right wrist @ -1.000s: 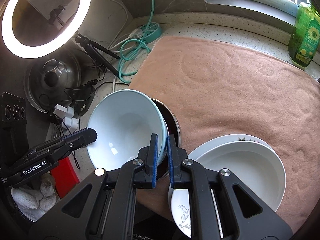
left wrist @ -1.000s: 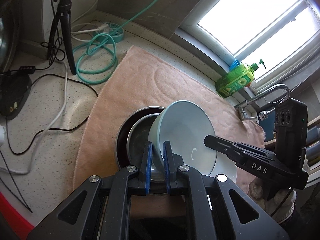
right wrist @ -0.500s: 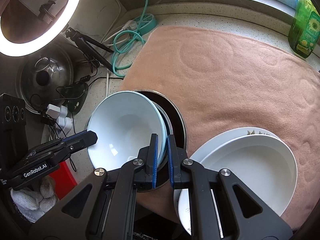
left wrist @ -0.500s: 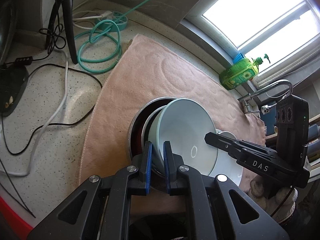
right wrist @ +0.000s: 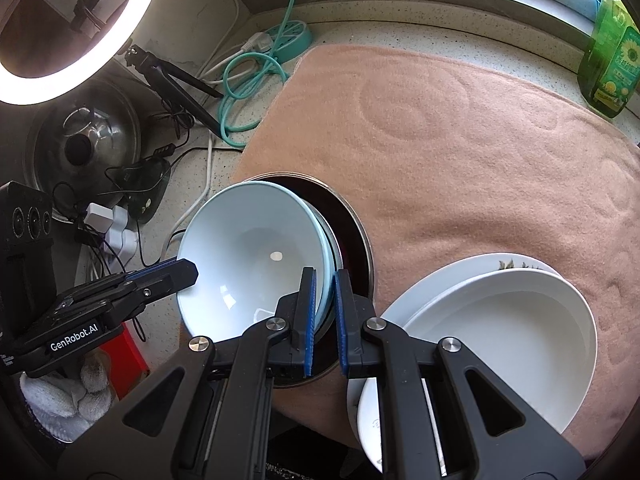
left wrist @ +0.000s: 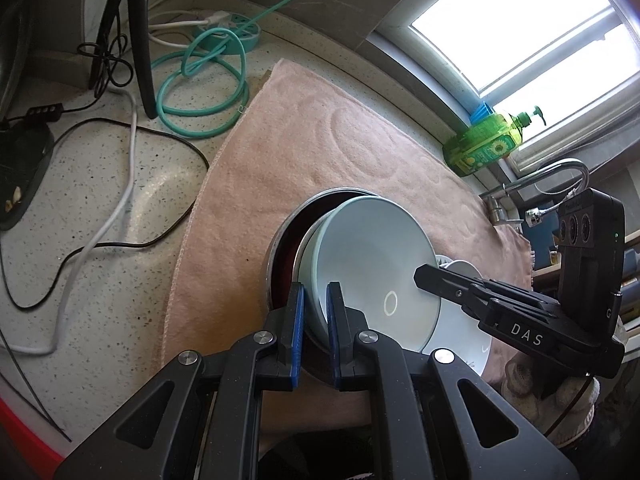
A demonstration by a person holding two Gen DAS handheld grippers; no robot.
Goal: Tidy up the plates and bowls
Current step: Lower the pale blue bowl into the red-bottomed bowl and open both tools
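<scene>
A pale blue bowl (left wrist: 372, 264) (right wrist: 252, 256) is held tilted over a metal-rimmed dark dish (left wrist: 280, 248) (right wrist: 356, 232) on the pink towel. My left gripper (left wrist: 316, 312) is shut on the bowl's near rim. My right gripper (right wrist: 324, 300) is shut on the opposite rim; it shows in the left wrist view (left wrist: 424, 276). A second pale rim sits just under the bowl. A white deep plate (right wrist: 512, 340) lies stacked on a patterned plate (right wrist: 504, 264) to the right.
The pink towel (right wrist: 460, 128) covers the counter. A green soap bottle (right wrist: 612, 64), a faucet (left wrist: 560, 172), teal cable coils (left wrist: 200, 92), a tripod leg (left wrist: 142, 40), a ring light (right wrist: 60, 28) and a pot lid (right wrist: 84, 148) surround it.
Both grippers, still holding the blue bowl, have lowered and shifted it over the metal-rimmed dish; the bowl sits less steeply tilted.
</scene>
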